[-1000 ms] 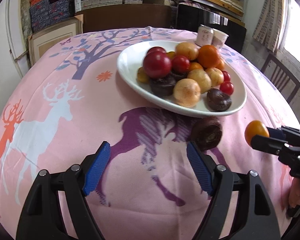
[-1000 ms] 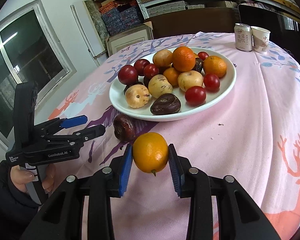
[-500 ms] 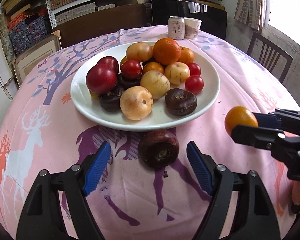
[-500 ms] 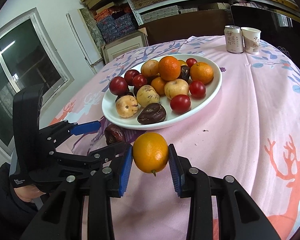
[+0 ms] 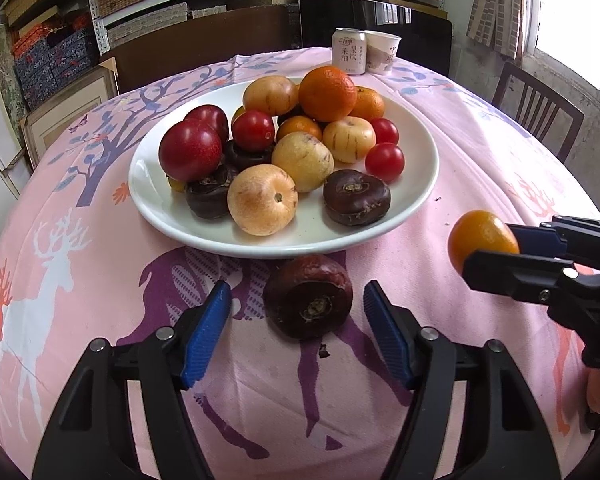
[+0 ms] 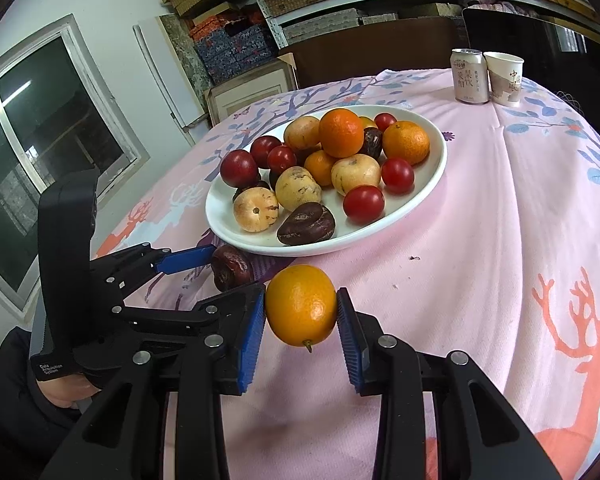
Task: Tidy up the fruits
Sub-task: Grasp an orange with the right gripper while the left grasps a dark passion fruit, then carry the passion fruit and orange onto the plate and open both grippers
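1. My right gripper [image 6: 301,336] is clamped on a small orange citrus fruit [image 6: 301,305]; both blue pads press its sides and it hangs clear of the tablecloth [image 6: 480,240].
2. My left gripper [image 5: 298,332] is released. Its jaws have just been closing, with the dark brown fruit [image 5: 309,297] between them, but I see a gap between the fruit and each pad.
3. That dark brown fruit lies on the tablecloth, just in front of the near rim of the white plate [image 5: 420,160].
4. The plate carries the piled fruit: red round fruits, pale yellow striped ones, oranges and more dark brown ones.
5. In the left wrist view, the held citrus fruit sits to the right of the plate, well apart from the dark brown fruit.
6. A drink can [image 5: 349,51] and a paper cup [image 5: 382,53] stand touching at the far table edge.
7. A hand [image 6: 66,390] grips the left gripper's handle.
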The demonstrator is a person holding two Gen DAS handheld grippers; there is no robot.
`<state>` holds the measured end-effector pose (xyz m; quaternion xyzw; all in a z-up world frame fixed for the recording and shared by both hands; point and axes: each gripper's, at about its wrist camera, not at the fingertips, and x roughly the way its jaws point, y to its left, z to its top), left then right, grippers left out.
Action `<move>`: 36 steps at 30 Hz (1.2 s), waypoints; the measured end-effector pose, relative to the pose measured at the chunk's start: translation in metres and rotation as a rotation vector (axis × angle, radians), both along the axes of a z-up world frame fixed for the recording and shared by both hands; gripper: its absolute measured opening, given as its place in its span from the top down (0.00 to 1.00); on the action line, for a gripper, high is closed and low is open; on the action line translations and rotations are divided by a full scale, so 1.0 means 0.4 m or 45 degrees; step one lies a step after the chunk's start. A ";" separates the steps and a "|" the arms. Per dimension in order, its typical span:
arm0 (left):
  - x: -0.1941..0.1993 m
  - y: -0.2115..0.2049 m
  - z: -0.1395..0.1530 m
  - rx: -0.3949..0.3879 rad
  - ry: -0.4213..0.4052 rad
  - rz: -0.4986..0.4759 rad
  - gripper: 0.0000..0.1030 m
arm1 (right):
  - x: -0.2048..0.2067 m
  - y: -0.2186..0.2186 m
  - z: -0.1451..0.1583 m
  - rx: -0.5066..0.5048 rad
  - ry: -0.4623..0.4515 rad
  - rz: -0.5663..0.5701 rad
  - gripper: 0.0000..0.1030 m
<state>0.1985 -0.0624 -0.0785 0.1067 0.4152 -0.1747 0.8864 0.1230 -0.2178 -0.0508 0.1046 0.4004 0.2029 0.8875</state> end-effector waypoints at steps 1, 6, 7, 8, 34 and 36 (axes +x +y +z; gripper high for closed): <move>0.000 0.000 0.000 -0.001 0.001 0.001 0.35 | 0.000 0.000 -0.001 0.000 0.000 -0.001 0.65; 0.001 0.001 -0.001 -0.004 0.003 0.001 0.35 | 0.000 -0.002 -0.002 0.000 0.000 -0.004 0.65; 0.001 0.001 -0.001 -0.006 0.005 0.001 0.35 | 0.000 -0.002 -0.001 0.000 0.000 -0.004 0.65; 0.001 0.002 -0.001 -0.008 0.006 0.000 0.35 | 0.000 -0.002 -0.001 0.000 -0.001 -0.004 0.65; -0.015 0.026 0.010 -0.113 0.025 -0.032 0.60 | -0.001 -0.003 0.002 0.015 -0.005 -0.001 0.65; -0.019 0.031 0.012 -0.119 0.023 -0.028 0.60 | -0.003 -0.004 0.005 0.020 -0.012 -0.001 0.65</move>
